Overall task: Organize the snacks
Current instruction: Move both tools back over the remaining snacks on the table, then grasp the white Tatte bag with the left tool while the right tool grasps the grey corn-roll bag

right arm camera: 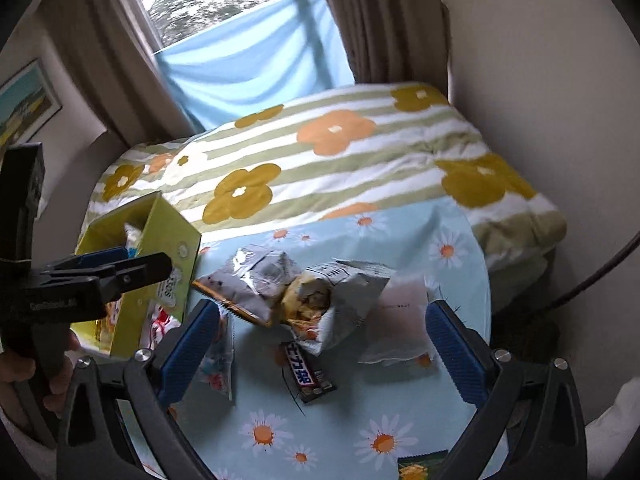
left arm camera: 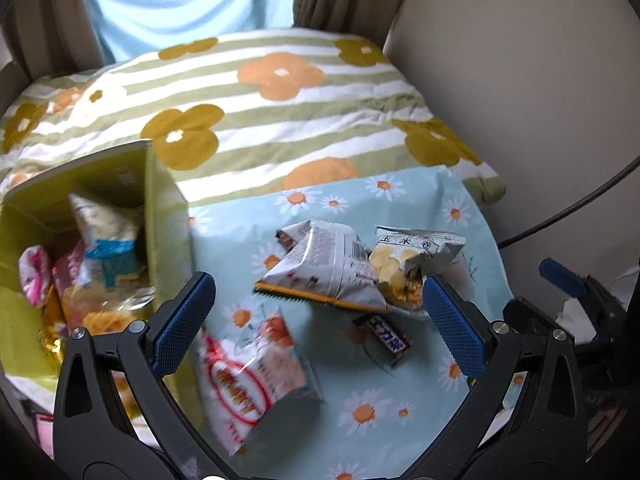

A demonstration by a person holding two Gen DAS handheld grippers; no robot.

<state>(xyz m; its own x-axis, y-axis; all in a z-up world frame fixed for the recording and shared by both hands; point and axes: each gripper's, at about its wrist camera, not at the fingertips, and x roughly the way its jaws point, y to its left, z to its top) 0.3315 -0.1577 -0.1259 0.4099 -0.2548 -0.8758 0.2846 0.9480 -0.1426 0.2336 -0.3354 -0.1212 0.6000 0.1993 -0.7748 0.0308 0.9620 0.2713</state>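
Left gripper point(left arm camera: 318, 296): blue ribbed pads spread wide, holding nothing. Right gripper point(right arm camera: 322, 330): likewise wide, empty. Between them on the daisy-print cloth point(right arm camera: 384, 440): two crinkled silver foil snack bags point(left arm camera: 320, 268) touching; dark candy bar point(right arm camera: 308, 376) (white lettering, unreadable) just near of them. Left: yellow-green cardboard box point(left arm camera: 164, 216) holding packets. Left wrist view alone shows a red-and-white packet point(left arm camera: 256, 380). Far: striped floral quilt point(right arm camera: 340, 160).

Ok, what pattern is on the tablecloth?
Light blue tablecloth with white-and-orange daisies, clearest in the right wrist view.
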